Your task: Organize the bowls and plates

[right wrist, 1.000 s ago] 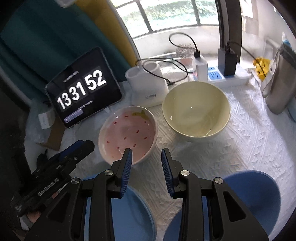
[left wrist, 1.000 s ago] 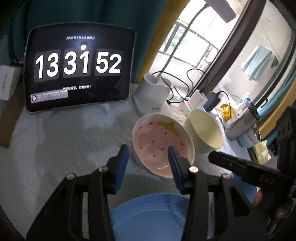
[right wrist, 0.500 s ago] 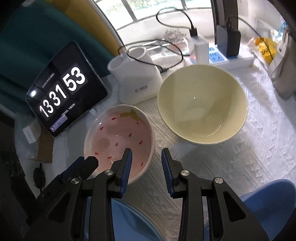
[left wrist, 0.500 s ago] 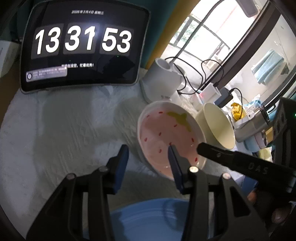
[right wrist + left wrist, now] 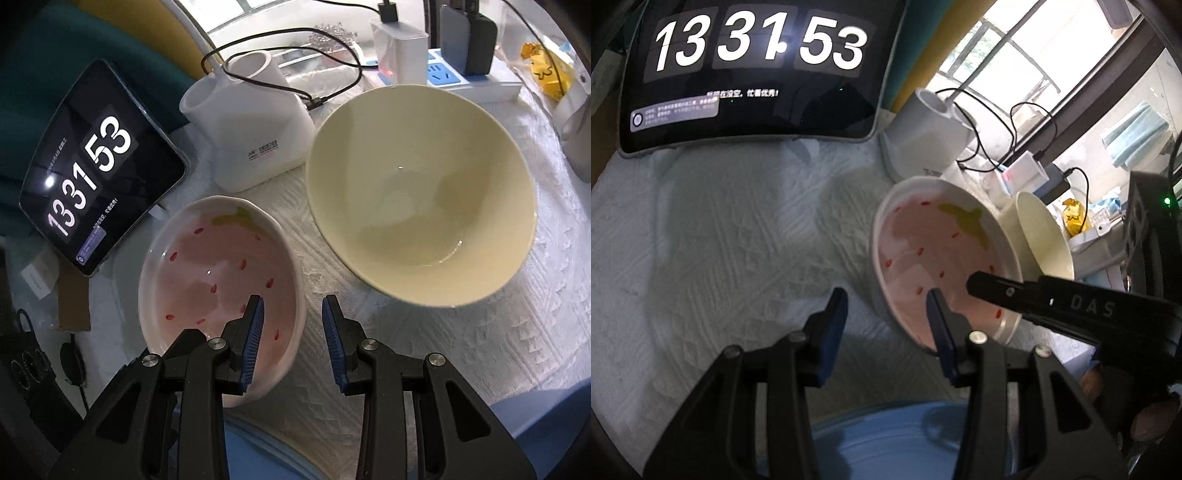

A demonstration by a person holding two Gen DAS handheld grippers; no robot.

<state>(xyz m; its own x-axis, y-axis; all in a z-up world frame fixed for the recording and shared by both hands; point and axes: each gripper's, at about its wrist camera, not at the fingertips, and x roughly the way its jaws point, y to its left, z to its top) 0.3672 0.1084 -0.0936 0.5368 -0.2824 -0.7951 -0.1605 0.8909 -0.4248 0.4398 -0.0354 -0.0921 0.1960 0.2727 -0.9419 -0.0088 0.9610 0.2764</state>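
Note:
A pink strawberry-pattern bowl (image 5: 934,258) (image 5: 218,273) sits on the white cloth. My left gripper (image 5: 886,321) is open at the bowl's near-left rim, one finger over the inside and the other over the cloth. My right gripper (image 5: 293,317) is open astride the bowl's right rim, its left finger inside and its right finger outside; one of its fingers (image 5: 997,291) crosses the bowl in the left wrist view. No pad visibly presses the rim. A large cream bowl (image 5: 424,192) (image 5: 1041,236) stands just right of the pink one. A blue plate (image 5: 905,443) (image 5: 258,454) lies below both grippers.
A tablet showing a clock (image 5: 753,70) (image 5: 92,170) leans at the back left. A white holder (image 5: 247,136) with cables stands behind the bowls, and a power strip (image 5: 461,77) further back. Another blue dish (image 5: 546,417) lies at the lower right. A brown card (image 5: 74,295) lies left.
Both grippers have come down and closer to the pink bowl. The right one shifted left so the bowl's right rim is now between its fingers. Jaw widths look unchanged.

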